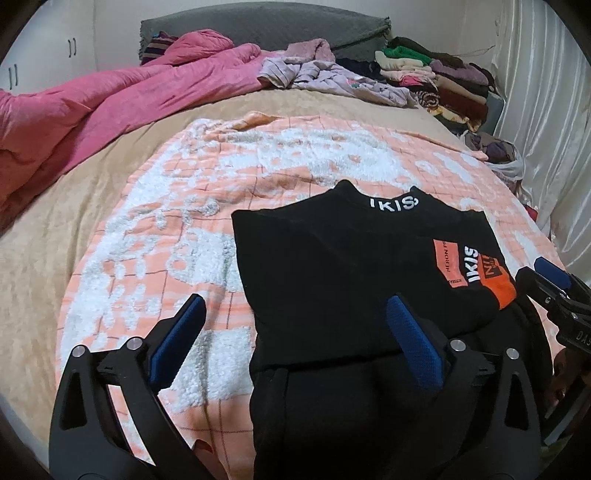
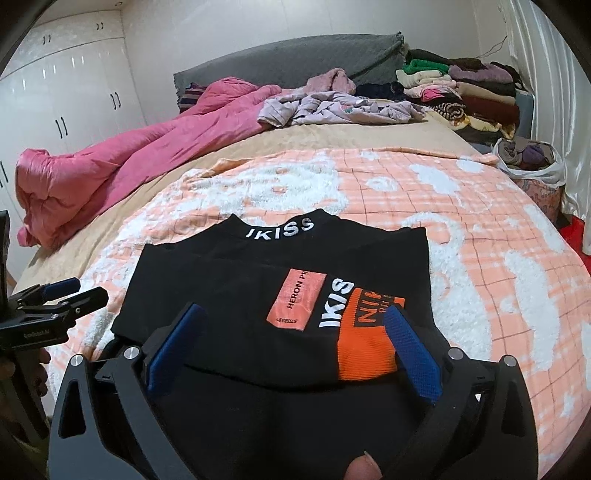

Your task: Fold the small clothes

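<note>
A black top (image 1: pixel 332 266) with white IKISS lettering and orange patches lies partly folded on the peach-and-white blanket (image 1: pixel 177 229), collar pointing away. It also shows in the right wrist view (image 2: pixel 229 295). My left gripper (image 1: pixel 295 314) is open above the top's near left edge, its right finger over the cloth. My right gripper (image 2: pixel 295 325) is open above the top's near part, beside the orange patch (image 2: pixel 365 350). The right gripper shows at the right edge of the left wrist view (image 1: pixel 550 280), and the left gripper at the left edge of the right wrist view (image 2: pixel 70 291).
A crumpled pink duvet (image 1: pixel 92 110) lies along the left of the bed. Loose lilac clothes (image 1: pixel 332 77) and a stack of folded clothes (image 1: pixel 443 77) sit at the far end by the grey headboard (image 1: pixel 258 22). A bag of clothes (image 2: pixel 532 162) stands at the right.
</note>
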`<state>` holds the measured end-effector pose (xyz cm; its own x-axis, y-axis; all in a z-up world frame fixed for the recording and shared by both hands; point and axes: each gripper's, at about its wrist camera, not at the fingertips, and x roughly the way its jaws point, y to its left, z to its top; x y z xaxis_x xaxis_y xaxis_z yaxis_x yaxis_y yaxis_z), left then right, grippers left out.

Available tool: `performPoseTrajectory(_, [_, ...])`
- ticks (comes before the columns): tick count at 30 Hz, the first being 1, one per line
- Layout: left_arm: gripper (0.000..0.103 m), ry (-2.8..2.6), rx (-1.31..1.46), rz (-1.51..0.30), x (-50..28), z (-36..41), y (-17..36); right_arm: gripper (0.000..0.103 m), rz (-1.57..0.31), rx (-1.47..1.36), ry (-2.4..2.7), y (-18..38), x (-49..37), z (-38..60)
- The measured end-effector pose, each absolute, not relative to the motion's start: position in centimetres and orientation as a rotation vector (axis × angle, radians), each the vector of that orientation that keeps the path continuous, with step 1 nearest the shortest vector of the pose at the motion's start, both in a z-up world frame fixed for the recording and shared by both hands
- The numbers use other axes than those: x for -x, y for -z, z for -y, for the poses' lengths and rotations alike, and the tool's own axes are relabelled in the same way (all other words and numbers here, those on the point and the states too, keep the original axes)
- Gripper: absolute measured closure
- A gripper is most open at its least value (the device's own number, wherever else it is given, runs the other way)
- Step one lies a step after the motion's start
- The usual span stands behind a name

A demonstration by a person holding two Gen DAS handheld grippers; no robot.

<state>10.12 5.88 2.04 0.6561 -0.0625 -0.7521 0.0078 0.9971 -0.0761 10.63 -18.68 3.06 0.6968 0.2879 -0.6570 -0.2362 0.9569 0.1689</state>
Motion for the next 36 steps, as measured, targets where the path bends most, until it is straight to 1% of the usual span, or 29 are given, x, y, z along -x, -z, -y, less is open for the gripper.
performPoseTrajectory(25, [0.01,0.009,0.056,-0.77,-4.7,-5.5,-5.4,0.004,-0.661,-0.074,-0.313,-6.5,-5.8,20.5])
performPoseTrajectory(36, [0.01,0.0,0.055,-0.764,-2.2,-4.9,-5.4,0.004,-0.652,-0.047,-0.318,-7.2,-2.8,22.0])
